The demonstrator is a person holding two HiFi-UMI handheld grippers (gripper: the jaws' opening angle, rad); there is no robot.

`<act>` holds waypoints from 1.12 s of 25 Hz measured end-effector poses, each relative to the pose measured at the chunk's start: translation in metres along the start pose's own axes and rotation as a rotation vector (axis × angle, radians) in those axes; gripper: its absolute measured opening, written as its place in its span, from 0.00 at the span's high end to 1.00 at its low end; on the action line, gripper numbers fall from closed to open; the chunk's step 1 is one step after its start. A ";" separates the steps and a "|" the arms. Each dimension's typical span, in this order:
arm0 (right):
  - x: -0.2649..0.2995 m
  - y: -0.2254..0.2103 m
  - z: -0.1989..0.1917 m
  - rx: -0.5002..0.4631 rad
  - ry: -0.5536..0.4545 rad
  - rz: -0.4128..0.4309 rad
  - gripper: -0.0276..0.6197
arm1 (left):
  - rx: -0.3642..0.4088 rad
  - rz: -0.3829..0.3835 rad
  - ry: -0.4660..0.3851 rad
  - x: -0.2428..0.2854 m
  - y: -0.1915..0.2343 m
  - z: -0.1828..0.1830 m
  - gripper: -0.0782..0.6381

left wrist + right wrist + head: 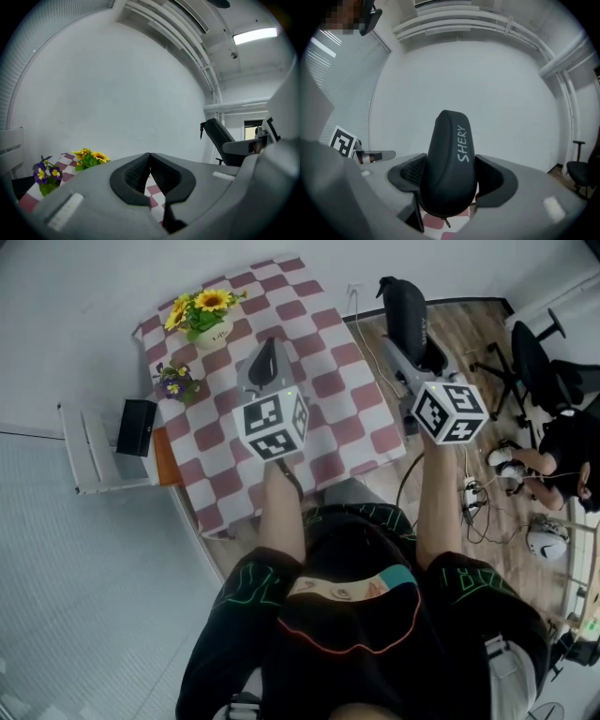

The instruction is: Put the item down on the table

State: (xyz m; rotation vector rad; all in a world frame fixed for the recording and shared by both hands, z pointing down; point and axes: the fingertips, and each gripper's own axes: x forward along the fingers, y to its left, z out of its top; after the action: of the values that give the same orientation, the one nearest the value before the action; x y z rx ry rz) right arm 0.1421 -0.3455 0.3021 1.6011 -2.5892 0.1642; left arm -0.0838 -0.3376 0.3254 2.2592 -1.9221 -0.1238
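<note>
My right gripper (413, 345) is shut on a dark, rounded hard case (405, 307) with "SHERY" printed on it. It holds the case upright in the air just past the right edge of the red-and-white checkered table (323, 367). In the right gripper view the case (449, 159) fills the space between the black pads (410, 174) and stands up out of the right gripper (449, 180). My left gripper (270, 352) hovers over the middle of the table. Its jaws (149, 158) are shut with nothing between them.
A pot of sunflowers (206, 315) and a small pot of purple flowers (173, 381) stand at the table's far left corner. A black box (137, 427) lies on a white shelf to the left. Office chairs (539, 362), cables (473, 507) and a person (562, 451) are on the right.
</note>
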 end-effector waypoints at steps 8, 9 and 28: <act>0.021 -0.050 -0.016 0.028 0.054 0.065 0.46 | -0.009 0.073 0.061 0.030 -0.028 -0.029 0.88; 0.022 -0.055 -0.019 0.032 0.062 0.075 0.46 | -0.007 0.082 0.067 0.031 -0.032 -0.032 0.88; 0.080 -0.056 -0.099 0.115 0.215 0.201 0.46 | 0.037 0.161 0.240 0.058 -0.023 -0.092 0.88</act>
State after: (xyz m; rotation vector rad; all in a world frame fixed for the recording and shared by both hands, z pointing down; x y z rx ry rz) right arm 0.1586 -0.4267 0.4135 1.2708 -2.6060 0.4807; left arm -0.0362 -0.3839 0.4139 2.0227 -1.9787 0.1960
